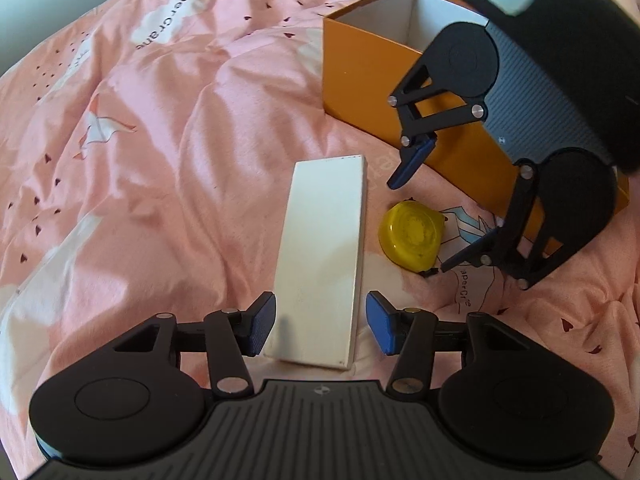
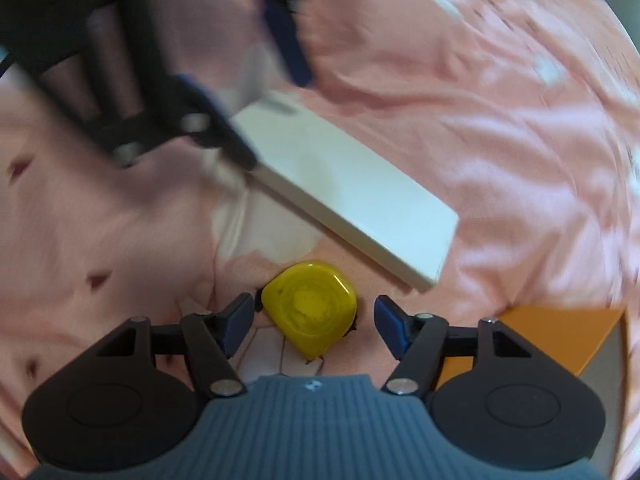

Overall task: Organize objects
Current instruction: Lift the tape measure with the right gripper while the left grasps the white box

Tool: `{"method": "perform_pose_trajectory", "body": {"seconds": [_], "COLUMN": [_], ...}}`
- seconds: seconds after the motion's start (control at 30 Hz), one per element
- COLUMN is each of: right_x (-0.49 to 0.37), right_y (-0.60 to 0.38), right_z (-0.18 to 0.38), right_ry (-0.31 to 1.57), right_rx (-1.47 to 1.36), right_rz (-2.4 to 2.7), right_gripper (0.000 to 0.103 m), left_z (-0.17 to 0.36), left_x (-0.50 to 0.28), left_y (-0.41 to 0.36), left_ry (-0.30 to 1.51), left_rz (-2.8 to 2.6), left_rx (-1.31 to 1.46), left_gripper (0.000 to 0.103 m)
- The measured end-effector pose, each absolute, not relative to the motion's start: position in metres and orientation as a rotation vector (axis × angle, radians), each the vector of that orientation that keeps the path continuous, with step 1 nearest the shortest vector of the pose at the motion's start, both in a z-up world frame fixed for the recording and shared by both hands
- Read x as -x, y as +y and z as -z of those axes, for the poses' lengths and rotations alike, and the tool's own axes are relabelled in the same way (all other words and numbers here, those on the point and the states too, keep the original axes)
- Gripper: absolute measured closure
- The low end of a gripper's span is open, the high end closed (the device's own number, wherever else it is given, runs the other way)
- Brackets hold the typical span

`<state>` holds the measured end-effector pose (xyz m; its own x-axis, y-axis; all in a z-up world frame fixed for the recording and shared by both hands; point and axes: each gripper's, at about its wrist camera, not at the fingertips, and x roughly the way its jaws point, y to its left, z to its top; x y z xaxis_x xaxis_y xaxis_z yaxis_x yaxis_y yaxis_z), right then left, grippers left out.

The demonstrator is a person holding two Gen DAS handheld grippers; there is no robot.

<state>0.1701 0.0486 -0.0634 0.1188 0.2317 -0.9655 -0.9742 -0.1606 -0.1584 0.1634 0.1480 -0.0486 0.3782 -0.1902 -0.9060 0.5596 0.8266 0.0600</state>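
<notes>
A long white flat box (image 1: 324,248) lies on the pink bedsheet. Its near end sits between the pads of my left gripper (image 1: 322,320); the left pad is at its edge, while a gap shows at the right pad, so the jaws are open. A yellow tape measure (image 2: 312,308) lies just right of the white box (image 2: 352,196). Straddling the tape measure (image 1: 412,238) from above, my right gripper (image 2: 314,320) stands open with a gap on both sides. The right gripper (image 1: 420,226) also shows in the left wrist view, and the left gripper (image 2: 256,92) appears blurred in the right wrist view.
An open orange cardboard box (image 1: 360,80) with a white inside stands on the bed behind the right gripper; its corner (image 2: 560,336) shows by the right gripper's right finger. The rumpled pink sheet (image 1: 160,140) with printed patterns spreads to the left.
</notes>
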Motion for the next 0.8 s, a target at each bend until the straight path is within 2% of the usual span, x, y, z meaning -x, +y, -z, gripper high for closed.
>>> {"method": "perform_pose_trajectory", "body": {"seconds": [0.1, 0.33, 0.43, 0.8], "right_x": [-0.152, -0.136, -0.136, -0.132], "right_y": [0.041, 0.048, 0.05, 0.037], "right_z": [0.063, 0.082, 0.086, 0.061], "right_ry": [0.723, 0.576, 0.556, 0.526], "right_rx": [1.378, 1.584, 1.585, 1.506], "right_rz": [-1.429, -1.47, -1.461, -1.461], "right_gripper": [0.035, 0.038, 0.048, 0.049], "left_z": [0.051, 0.058, 0.061, 0.075], "left_x": [-0.167, -0.177, -0.182, -0.214], "left_y": [0.144, 0.142, 0.141, 0.136], "left_ry": [1.081, 1.101, 1.113, 1.193], "left_rz": [0.527, 0.56, 0.565, 0.57], "left_rx": [-0.42, -0.427, -0.431, -0.34], "left_gripper": [0.039, 0.032, 0.031, 0.026]}}
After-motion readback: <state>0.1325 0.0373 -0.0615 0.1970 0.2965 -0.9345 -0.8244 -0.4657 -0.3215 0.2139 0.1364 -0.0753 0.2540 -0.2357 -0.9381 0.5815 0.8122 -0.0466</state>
